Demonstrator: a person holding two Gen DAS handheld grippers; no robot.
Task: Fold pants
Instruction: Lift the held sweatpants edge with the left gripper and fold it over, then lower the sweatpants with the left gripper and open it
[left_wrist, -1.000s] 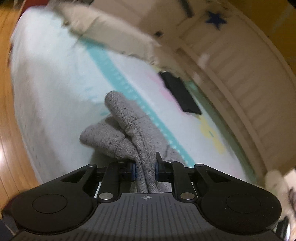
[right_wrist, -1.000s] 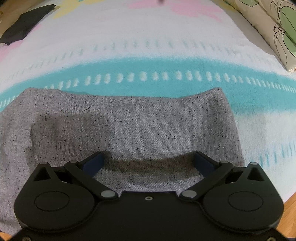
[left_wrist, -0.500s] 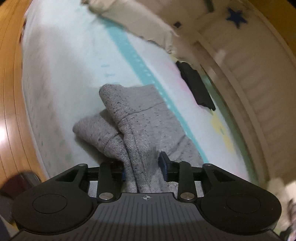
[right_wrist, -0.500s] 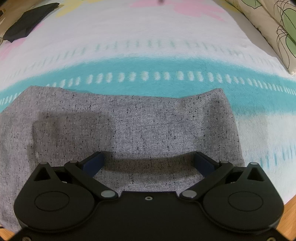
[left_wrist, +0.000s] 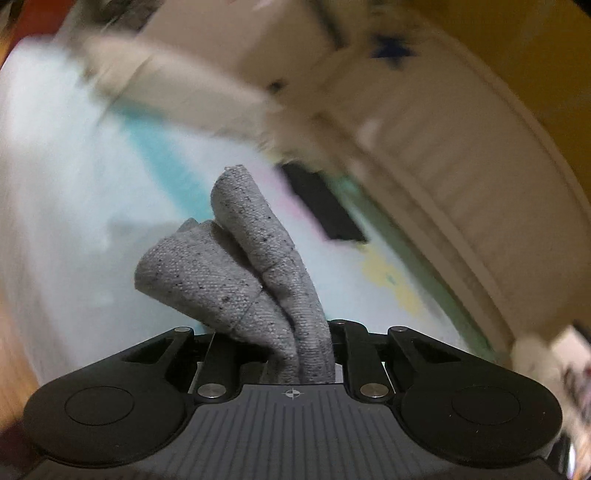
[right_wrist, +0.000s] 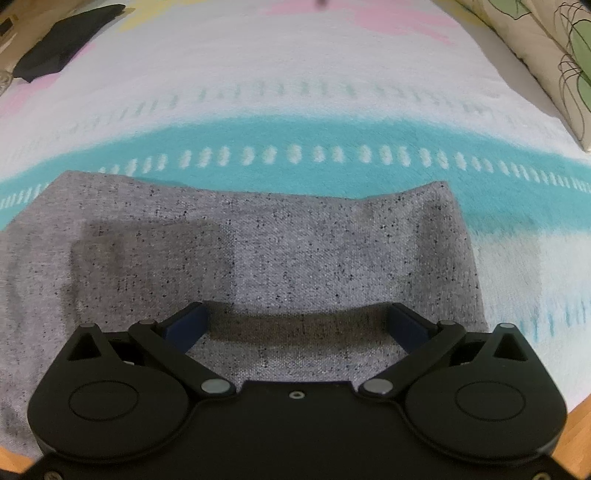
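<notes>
Two grippers in play. Our left gripper (left_wrist: 297, 343) has just been closing and is clamped on a bunched end of the grey speckled knit pants (left_wrist: 255, 273), lifted clear of the bed; the view is motion-blurred. Our right gripper (right_wrist: 297, 325) stands with jaws wide apart, pointing steeply down over the flat part of the pants (right_wrist: 258, 258), which lies spread on the white bedspread with a teal band (right_wrist: 332, 136). We cannot tell whether its tips touch the cloth.

We judge the fabric soft, light and limp: it drapes, bunches and folds over itself in the grip, and nothing about it looks slippery or fragile. Best hold looks like the hemmed edges or corners, where layers stack.

No brand, label or readable writing visible on the pants. Black folded item (right_wrist: 62, 40) lies well apart.
</notes>
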